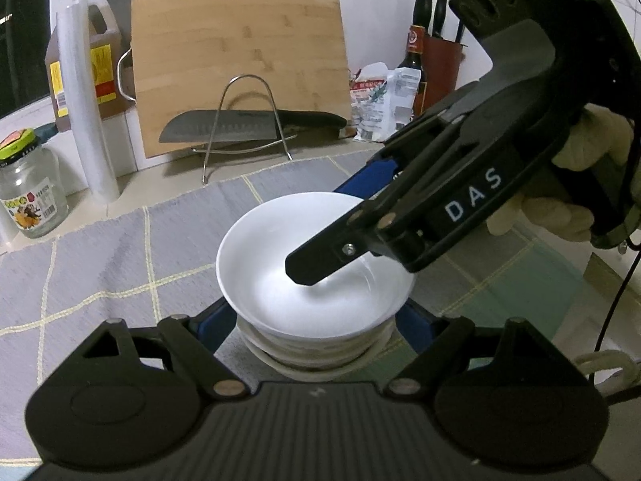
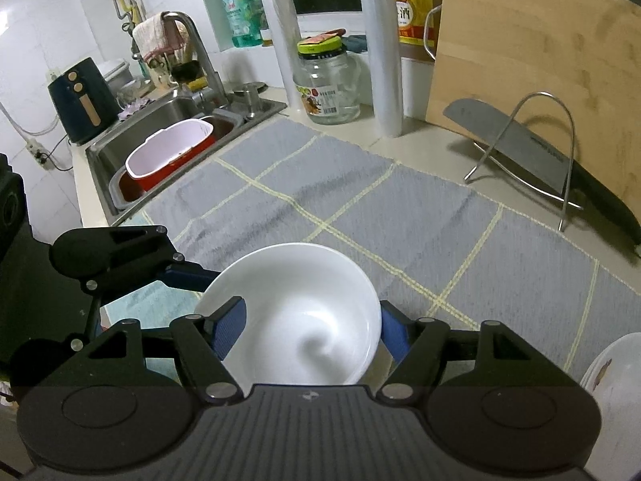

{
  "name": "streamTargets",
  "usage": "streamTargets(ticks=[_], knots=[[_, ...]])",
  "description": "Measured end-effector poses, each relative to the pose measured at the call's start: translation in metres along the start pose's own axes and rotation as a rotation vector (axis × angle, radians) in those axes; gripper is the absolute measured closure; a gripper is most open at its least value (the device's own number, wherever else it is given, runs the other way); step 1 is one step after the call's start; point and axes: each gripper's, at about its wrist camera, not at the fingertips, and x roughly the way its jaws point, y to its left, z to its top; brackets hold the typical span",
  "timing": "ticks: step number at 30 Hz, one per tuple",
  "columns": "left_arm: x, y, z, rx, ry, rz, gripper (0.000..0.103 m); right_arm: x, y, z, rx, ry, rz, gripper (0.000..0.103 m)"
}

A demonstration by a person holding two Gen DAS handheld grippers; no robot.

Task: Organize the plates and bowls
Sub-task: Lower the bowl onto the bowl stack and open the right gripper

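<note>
Two wrist fisheyes, both close over one white bowl on the grey checked cloth.

The left wrist view looks forward and down along its own fingers toward the cutting board at the back wall, with the right gripper entering from the right. The right wrist view looks down more steeply, facing the sink and window corner. Both share the bowl, the cloth, the board, the knife stand and the glass jar.
</note>
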Motion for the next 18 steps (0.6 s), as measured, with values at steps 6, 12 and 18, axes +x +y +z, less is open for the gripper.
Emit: streamTargets(ticks=[6, 12, 18], knots=[[0.0013, 0.0008, 0.0002, 0.0, -0.001, -0.011, 0.017, 0.0036, -0.0008, -0.0024, 0.01, 0.011, -0.013, 0.027], [0.0023, 0.0008, 0.0003, 0.002, -0.001, -0.014, 0.017, 0.0059, -0.0022, -0.0032, 0.022, 0.012, -0.02, 0.027], [0.0037, 0.0005, -0.0001, 0.004, 0.002, -0.014, 0.017, 0.0085, -0.0031, -0.0024, 0.032, 0.01, -0.02, 0.027]])
